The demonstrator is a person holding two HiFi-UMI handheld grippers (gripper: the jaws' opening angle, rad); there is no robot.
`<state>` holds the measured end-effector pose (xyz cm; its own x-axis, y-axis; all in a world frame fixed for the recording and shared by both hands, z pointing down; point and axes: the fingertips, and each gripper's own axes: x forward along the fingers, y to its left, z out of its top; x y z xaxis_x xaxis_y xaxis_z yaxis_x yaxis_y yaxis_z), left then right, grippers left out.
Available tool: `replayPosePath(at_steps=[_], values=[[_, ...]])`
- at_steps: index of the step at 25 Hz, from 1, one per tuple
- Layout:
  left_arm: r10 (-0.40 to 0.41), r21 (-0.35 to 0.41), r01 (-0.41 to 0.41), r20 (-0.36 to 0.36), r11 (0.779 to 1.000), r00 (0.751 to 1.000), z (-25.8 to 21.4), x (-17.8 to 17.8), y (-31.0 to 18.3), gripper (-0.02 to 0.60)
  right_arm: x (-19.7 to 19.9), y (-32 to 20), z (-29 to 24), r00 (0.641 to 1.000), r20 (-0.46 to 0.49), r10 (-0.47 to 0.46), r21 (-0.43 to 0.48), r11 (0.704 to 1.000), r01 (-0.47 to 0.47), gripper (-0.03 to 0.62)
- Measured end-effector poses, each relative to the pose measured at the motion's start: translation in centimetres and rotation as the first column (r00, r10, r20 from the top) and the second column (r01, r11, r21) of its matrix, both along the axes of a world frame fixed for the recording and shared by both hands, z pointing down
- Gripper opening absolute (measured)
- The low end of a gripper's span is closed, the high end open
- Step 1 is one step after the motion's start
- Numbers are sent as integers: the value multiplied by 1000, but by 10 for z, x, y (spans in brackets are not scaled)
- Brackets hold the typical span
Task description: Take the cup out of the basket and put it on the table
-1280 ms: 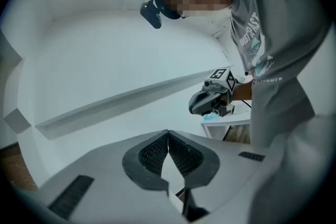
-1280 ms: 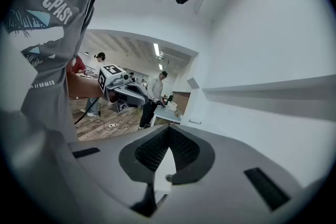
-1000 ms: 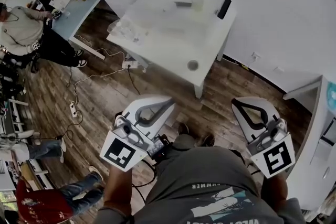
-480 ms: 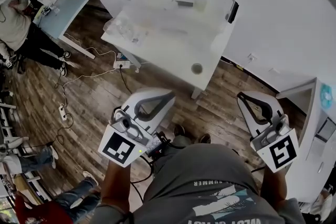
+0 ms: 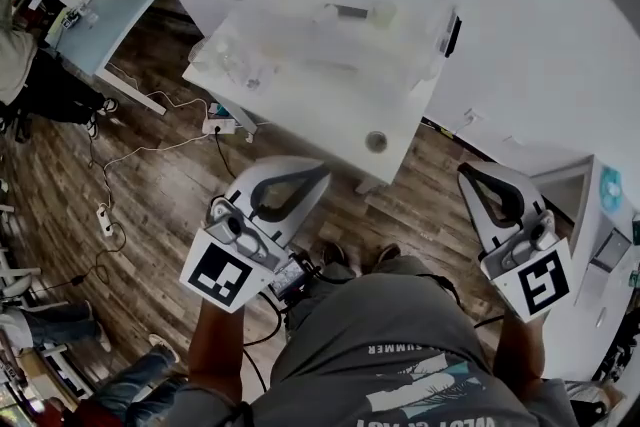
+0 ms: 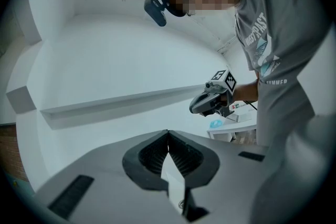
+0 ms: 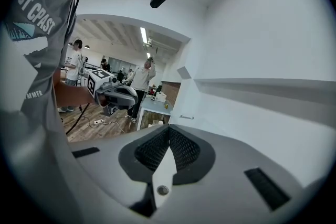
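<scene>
A clear plastic basket (image 5: pixel 340 10) stands on the white table (image 5: pixel 330 110) ahead of me. Small pale items lie inside it (image 5: pixel 377 12); glare keeps me from picking out the cup. My left gripper (image 5: pixel 318 167) is held at chest height, short of the table's near edge, shut and empty. My right gripper (image 5: pixel 468 171) is also shut and empty, off the table's right corner. In the left gripper view the left gripper (image 6: pixel 168 132) points at a white wall, with the right gripper (image 6: pixel 215 97) beyond. In the right gripper view the right gripper (image 7: pixel 169 127) faces the left gripper (image 7: pixel 113 93).
A crumpled clear bag (image 5: pixel 235 60) lies on the table's left end, and a round grommet (image 5: pixel 376 142) sits near its front edge. A black item (image 5: pixel 452 33) hangs at the far right edge. Cables and a power strip (image 5: pixel 103 215) run over the wood floor. A blue desk (image 5: pixel 95 0) stands far left.
The table and basket have come closer and lower in the head view. Both grippers stay shut and held at my chest, drifting slightly apart.
</scene>
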<state>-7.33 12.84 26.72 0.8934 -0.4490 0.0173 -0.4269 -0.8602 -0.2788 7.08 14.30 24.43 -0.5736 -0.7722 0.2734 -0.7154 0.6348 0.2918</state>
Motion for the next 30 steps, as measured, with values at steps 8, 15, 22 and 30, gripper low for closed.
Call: replayPosePath(at_steps=[8, 15, 22, 30], values=[[-41, -25, 41, 5, 999, 999, 0, 28, -31, 9, 31, -38, 2, 999, 34, -31, -2, 1000, 31, 12], [-105, -19, 106, 34, 994, 994, -9, 74, -53, 9, 78, -70, -4, 992, 94, -83, 14, 997, 82, 11], [-145, -2, 146, 98, 989, 985, -4, 104, -57, 9, 105, -87, -1, 982, 123, -141, 35, 990, 138, 11], [-169, -23, 173, 118, 985, 979, -12, 109, -65, 9, 113, -102, -7, 978, 142, -155, 20, 988, 154, 12]])
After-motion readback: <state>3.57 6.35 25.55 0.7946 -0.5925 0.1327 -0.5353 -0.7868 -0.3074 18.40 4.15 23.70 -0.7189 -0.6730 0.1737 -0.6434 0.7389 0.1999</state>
